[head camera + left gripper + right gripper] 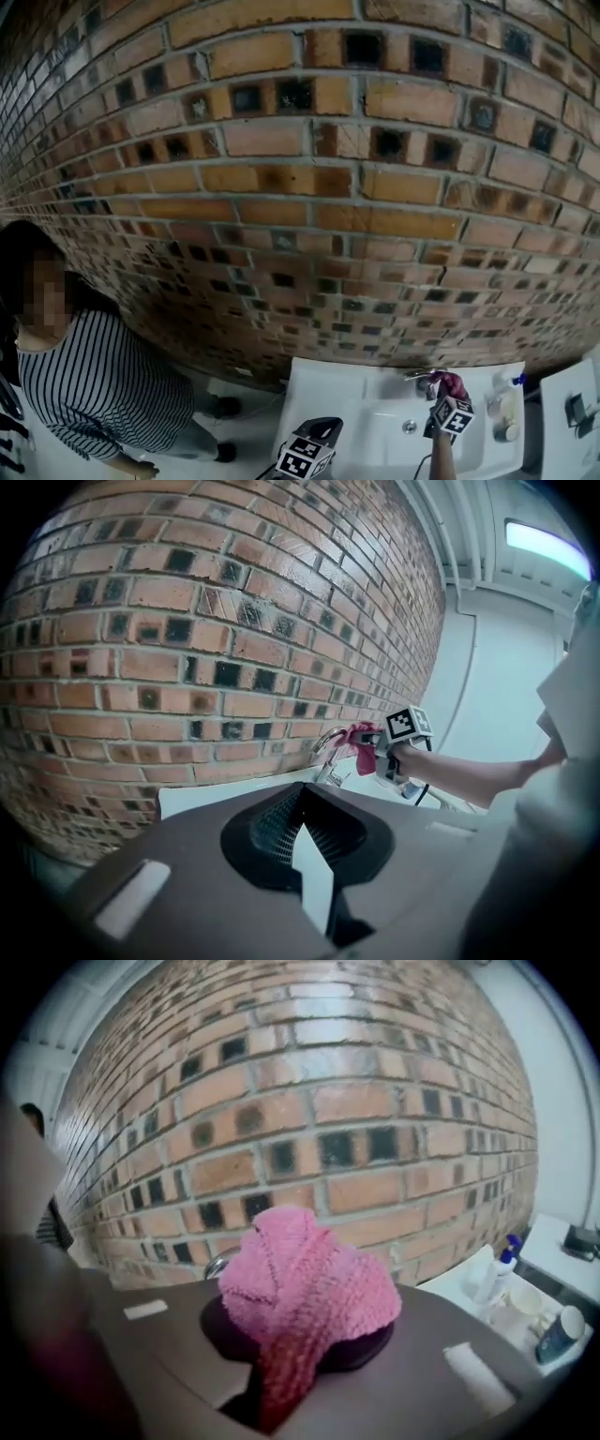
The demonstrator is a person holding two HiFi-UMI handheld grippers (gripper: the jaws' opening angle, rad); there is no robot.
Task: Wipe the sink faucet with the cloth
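A pink knitted cloth (305, 1288) is bunched between the jaws of my right gripper (300, 1335), which is shut on it. In the head view the cloth (452, 382) is held against the chrome faucet (419, 375) at the back of the white sink (328, 394). The left gripper view shows the curved faucet (328, 747) with the cloth (361, 747) on its spout and the right gripper (367, 738) behind it. My left gripper (302, 794) hovers over the sink's left part, jaws together and holding nothing. In the right gripper view only a sliver of the faucet (217, 1262) shows.
A brick wall (300, 187) rises right behind the sink. A spray bottle (497, 1274) and cups (523, 1302) stand on the sink's right side. A person in a striped shirt (84, 375) stands to the left. A white counter (562, 403) lies at the right.
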